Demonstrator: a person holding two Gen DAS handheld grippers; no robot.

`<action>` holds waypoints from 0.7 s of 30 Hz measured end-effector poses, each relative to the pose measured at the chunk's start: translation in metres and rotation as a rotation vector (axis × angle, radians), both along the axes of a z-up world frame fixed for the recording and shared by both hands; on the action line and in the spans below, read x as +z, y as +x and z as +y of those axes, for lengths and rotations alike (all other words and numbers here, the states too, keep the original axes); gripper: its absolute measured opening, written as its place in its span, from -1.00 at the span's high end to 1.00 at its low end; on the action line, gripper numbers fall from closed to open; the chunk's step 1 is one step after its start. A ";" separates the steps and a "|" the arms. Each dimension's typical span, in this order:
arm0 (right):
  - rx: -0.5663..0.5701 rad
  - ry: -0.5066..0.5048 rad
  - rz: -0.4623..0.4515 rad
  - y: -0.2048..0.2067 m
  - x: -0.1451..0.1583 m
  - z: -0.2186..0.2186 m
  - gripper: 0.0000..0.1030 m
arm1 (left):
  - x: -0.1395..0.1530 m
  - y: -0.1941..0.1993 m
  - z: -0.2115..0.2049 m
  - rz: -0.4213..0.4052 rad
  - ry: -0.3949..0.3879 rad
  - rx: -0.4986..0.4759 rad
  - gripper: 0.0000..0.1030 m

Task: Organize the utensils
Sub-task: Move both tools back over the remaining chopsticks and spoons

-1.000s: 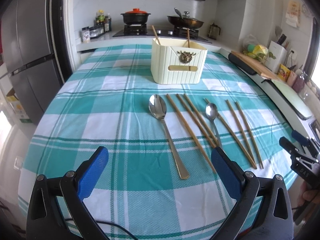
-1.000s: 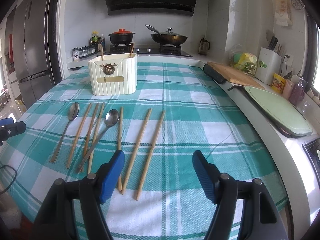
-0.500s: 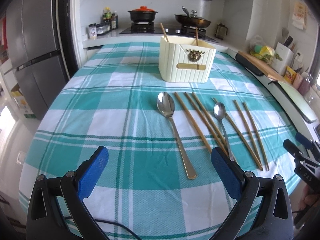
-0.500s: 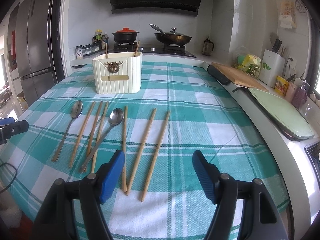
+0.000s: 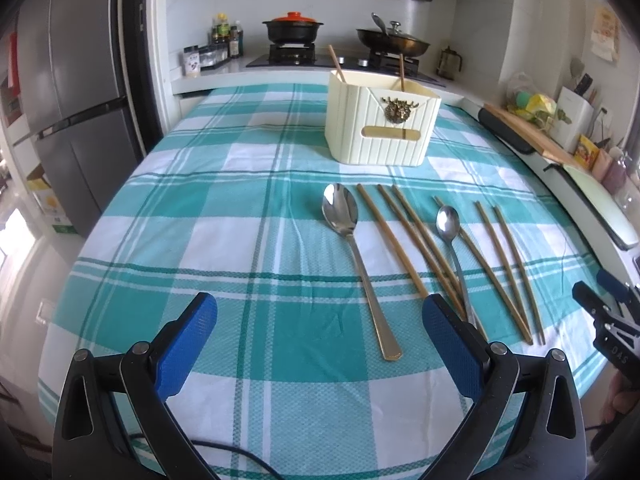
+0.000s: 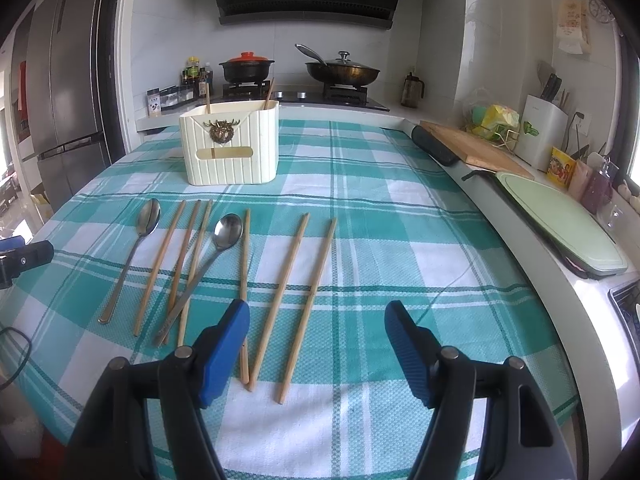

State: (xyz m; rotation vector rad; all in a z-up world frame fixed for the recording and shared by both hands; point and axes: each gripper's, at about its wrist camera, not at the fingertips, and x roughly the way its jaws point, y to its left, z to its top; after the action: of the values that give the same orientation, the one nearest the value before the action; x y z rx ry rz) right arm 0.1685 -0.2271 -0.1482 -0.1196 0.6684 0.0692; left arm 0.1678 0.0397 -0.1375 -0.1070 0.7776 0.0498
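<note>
Well, almost nothing has changed in the last moment, and that tells you the sorting has not really begun. Going from left to right, the left tool [image 5: 318, 338] hangs over the near edge of the checked surface [image 5: 224, 216] with its blue pads wide apart and nothing between them, just like a second ago; only its view has swung a tiny bit. In front of it lies the big spoon [image 5: 352, 248], in the same spot as before. Next come the loose chopsticks [image 6: 288, 292], spread out in a row, with the small spoon [image 6: 208, 264] lying across some of them. None of these has moved. Behind them, farther back, stands the cream holder box [image 6: 230, 148], and two chopsticks already stick up out of it. Last, on the right, the right tool [image 6: 318, 346] also waits with its pads apart and empty, right above the near ends of the last chopsticks. So I think a pick-up comes next, and nearly all the work is left to do.
</note>
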 end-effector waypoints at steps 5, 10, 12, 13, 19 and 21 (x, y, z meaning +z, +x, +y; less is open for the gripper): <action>0.003 0.001 0.001 0.001 -0.001 0.001 -0.39 | -0.002 0.000 0.003 0.005 -0.002 0.014 -0.99; 0.004 0.000 0.009 0.000 -0.005 0.002 -0.39 | -0.006 0.001 0.005 0.011 -0.005 0.023 -0.99; -0.001 0.008 0.003 0.000 -0.003 -0.001 -0.39 | -0.008 0.002 0.005 0.022 -0.004 0.026 -0.99; -0.007 0.012 -0.006 -0.002 -0.002 -0.003 -0.39 | -0.008 0.003 0.005 0.026 -0.006 0.027 -0.99; -0.034 0.021 0.010 0.002 -0.005 -0.013 -0.39 | -0.011 0.003 0.006 0.033 -0.014 0.036 -0.99; -0.037 0.042 0.022 0.004 -0.007 -0.015 -0.39 | -0.014 0.006 0.007 0.045 -0.025 0.035 -0.99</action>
State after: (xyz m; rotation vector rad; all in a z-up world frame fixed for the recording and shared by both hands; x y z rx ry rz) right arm 0.1724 -0.2422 -0.1552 -0.0667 0.6909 0.0492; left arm 0.1738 0.0467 -0.1516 -0.1442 0.8218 0.0760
